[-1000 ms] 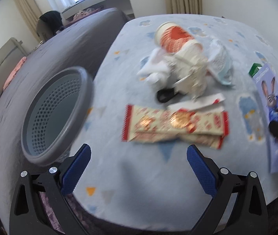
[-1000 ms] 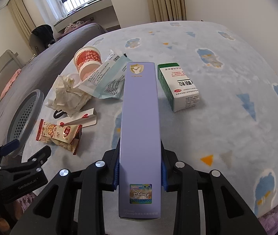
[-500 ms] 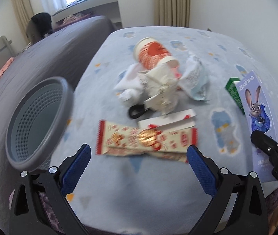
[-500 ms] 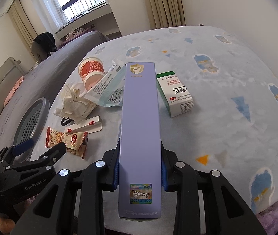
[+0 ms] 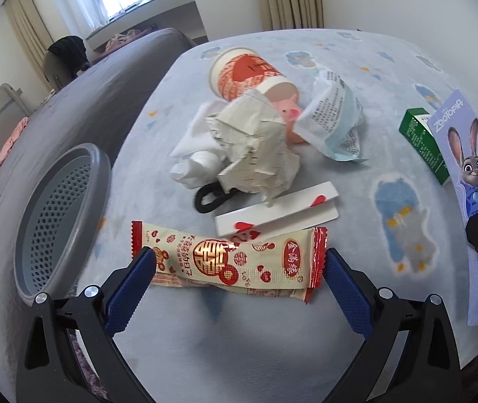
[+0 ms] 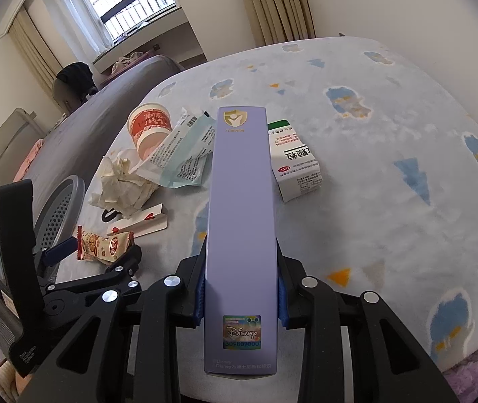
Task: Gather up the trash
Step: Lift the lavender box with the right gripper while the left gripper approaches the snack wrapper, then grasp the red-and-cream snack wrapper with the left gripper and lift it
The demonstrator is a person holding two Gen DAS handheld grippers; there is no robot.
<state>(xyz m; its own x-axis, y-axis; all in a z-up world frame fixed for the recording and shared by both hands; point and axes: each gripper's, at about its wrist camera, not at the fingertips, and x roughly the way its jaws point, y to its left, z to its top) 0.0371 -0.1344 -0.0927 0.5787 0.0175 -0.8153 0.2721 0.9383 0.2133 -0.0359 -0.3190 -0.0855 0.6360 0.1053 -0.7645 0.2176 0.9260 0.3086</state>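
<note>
Left claw (image 5: 239, 268) spread wide, its blue ribbed pads flanking a glossy crinkled snack wrapper (image 5: 229, 262) on the fleecy patterned bedspread (image 5: 390, 77); right claw (image 6: 240, 297) pinching a long flat lilac carton (image 6: 240, 221); perforated grey bin (image 5: 54, 211), rim partly cut off, shows nothing inside; crumpled paper (image 5: 255, 151) hides much of a tipped cup (image 5: 245, 74).

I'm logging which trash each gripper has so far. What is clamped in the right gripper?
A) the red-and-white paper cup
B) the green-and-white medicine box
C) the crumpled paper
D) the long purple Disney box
D: the right gripper has its blue pads pressed on both sides of the long purple box, which sticks out ahead of it.
</note>
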